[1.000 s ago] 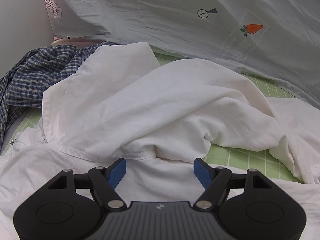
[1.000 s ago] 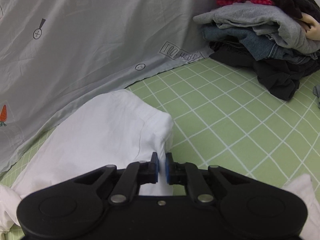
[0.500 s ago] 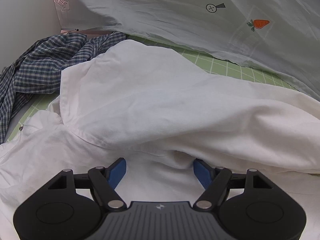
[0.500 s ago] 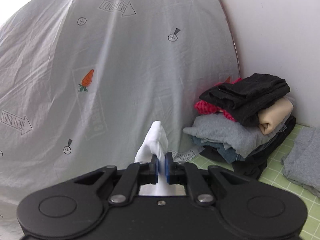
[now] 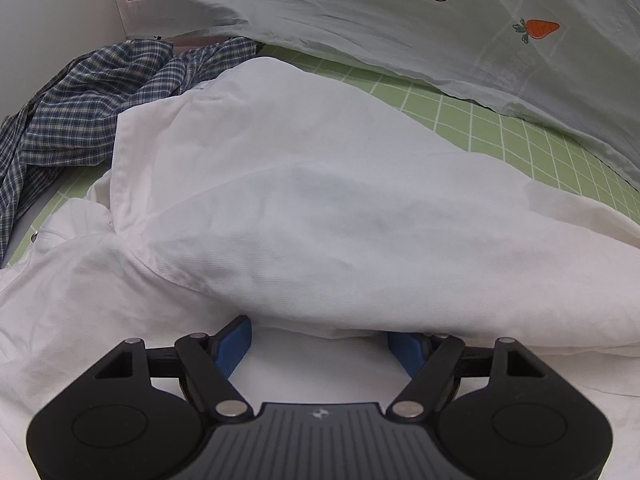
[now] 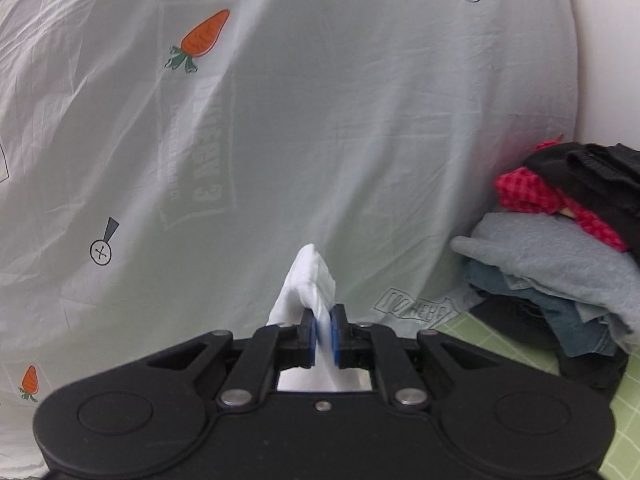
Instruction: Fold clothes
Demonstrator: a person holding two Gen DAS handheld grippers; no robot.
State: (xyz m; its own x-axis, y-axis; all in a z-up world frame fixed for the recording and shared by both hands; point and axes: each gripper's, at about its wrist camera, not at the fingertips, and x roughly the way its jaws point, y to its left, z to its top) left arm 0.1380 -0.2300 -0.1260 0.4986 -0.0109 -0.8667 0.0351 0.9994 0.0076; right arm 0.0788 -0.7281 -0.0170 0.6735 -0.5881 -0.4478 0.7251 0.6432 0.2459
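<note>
Jaws of the right gripper clamped on a fold of the white cotton garment, left gripper spread wide over it, garment lay on the green gridded mat beside a blue plaid shirt.

The white garment ahead of the left gripper is matt woven cloth with a fine twill grain, softly creased. Beyond it to the left lies a plaid shirt of thin, rumpled cotton. The surface is a smooth matt green mat with a printed grid. Behind hangs a thin, wrinkled printed sheet with a faint sheen. Both grippers are matt black plastic with bright metal pins and blue rubbery pads. Right of the right gripper, stacked clothes look knitted and fleecy.
</note>
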